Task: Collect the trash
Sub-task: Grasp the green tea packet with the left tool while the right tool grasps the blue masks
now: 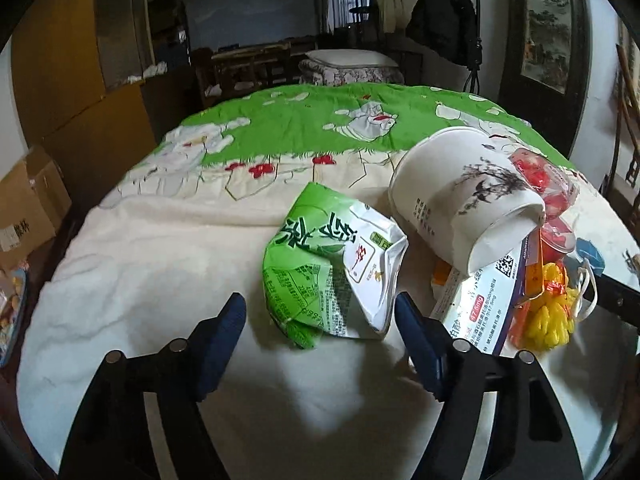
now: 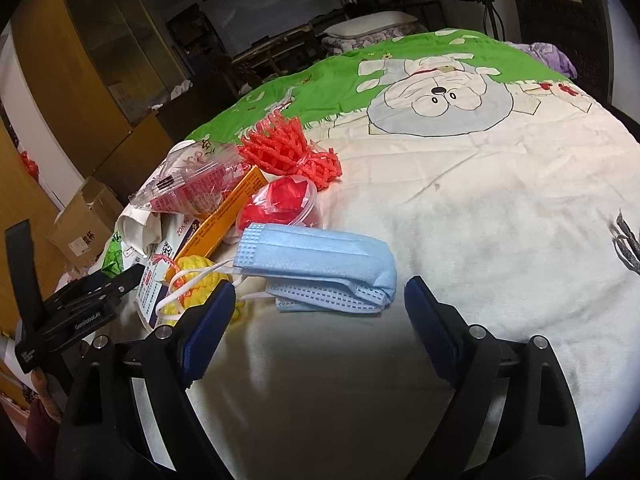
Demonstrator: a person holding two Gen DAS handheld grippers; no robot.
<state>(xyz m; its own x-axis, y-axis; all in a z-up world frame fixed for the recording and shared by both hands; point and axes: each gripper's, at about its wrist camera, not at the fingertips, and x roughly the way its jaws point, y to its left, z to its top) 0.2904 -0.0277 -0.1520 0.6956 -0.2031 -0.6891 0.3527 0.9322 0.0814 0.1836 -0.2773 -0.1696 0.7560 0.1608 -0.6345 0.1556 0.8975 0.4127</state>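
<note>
- The left claw (image 1: pixel 320 320) is wide open and holds nothing. The green tea packet (image 1: pixel 332 264) lies on the bed (image 1: pixel 160 240) just ahead of it, with its near end poking in between the two blue fingers (image 1: pixel 228 332) (they do not press on it).
- The packet's long side runs away from the claw and leans a bit to the right. It is crushed, shiny, green and white with big letters.
- The right claw (image 2: pixel 320 300) is wide open too, and empty. The blue face mask (image 2: pixel 320 264) lies just ahead of it, long side going across, left to right.
- The mask is folded, soft and flat, and its white ear loops (image 2: pixel 188 280) trail off to the left.
- Each claw is nearest its own piece, so each would likely just push forward and pinch.
- The rest of the trash sits in a heap between them: a white paper cup (image 1: pixel 460 200) on its side, a medicine box (image 1: pixel 488 308), red net (image 2: pixel 288 144) and yellow net (image 1: pixel 548 320).
</note>
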